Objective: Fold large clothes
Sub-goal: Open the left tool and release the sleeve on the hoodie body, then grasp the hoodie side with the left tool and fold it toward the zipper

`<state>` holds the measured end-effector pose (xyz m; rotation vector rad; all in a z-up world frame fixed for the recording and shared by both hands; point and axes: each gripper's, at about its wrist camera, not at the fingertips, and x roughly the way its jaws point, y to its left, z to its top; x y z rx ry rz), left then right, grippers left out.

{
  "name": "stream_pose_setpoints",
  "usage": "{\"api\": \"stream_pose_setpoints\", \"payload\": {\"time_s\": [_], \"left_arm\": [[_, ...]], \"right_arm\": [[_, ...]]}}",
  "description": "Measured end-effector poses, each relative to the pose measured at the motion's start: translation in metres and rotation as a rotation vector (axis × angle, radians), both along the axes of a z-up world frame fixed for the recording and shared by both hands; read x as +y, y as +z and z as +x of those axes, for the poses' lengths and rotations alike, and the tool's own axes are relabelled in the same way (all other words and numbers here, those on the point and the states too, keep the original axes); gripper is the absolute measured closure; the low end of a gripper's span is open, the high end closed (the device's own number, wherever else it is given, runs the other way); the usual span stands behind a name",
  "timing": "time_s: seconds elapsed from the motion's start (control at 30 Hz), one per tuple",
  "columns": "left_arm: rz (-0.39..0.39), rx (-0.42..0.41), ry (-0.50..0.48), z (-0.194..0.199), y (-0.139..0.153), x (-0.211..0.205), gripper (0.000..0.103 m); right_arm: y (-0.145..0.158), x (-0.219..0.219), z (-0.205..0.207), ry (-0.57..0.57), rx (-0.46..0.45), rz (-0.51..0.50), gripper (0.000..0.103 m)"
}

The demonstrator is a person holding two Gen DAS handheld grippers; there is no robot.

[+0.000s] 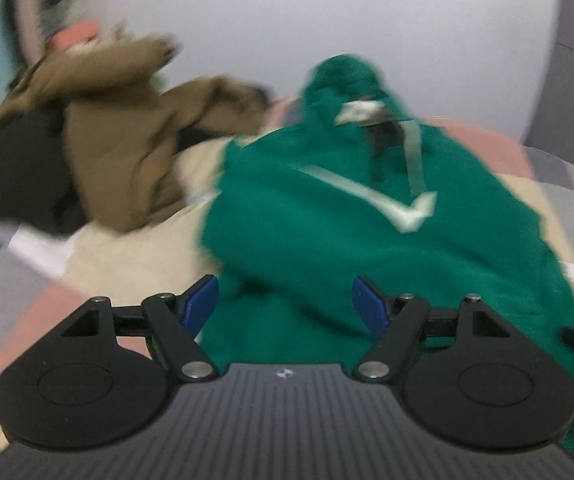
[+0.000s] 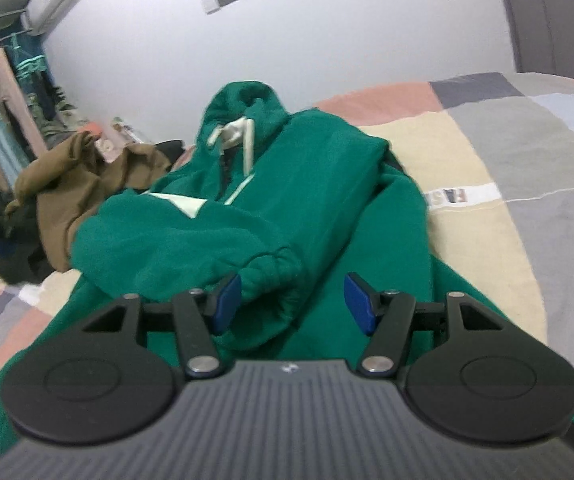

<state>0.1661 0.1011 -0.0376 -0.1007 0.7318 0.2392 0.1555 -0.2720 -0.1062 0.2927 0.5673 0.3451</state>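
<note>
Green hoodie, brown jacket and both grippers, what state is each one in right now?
Hoodie: on the bed, sleeve folded across its front.
Brown jacket: crumpled heap, unfolded.
Left gripper: open, holding nothing.
Right gripper: open, over the sleeve cuff.

Only one piece of lettering is showing, in the right wrist view: dark capitals on a white strip point(image 2: 463, 197) of the patchwork bedspread point(image 2: 527, 152), lying ahead and to the right of the right tool point(image 2: 293, 304). "FAS" is reading clearly; the rest is running under the green hoodie point(image 2: 307, 200).
</note>
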Motion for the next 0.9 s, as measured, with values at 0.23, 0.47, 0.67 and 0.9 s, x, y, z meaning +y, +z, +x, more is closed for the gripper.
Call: {"api": "stream_pose_setpoints", "payload": {"time_s": [0.23, 0.47, 0.67, 0.9], "left_arm": [[-0.247, 0.057, 0.149, 0.010, -0.066, 0.116, 0.026], [-0.412, 0.027, 0.034, 0.048, -0.102, 0.146, 0.033], [-0.427, 0.043, -0.002, 0.085, -0.127, 0.134, 0.068], [-0.525, -0.041, 0.104, 0.084, -0.121, 0.155, 0.096]], "right_arm": [[0.005, -0.002, 0.012, -0.091, 0.048, -0.025, 0.042], [0.003, 0.010, 0.028, -0.118, 0.045, -0.087, 0.042], [-0.004, 0.024, 0.042, -0.106, 0.044, -0.138, 0.043], [-0.007, 0.033, 0.048, -0.075, 0.003, -0.174, 0.043]]}}
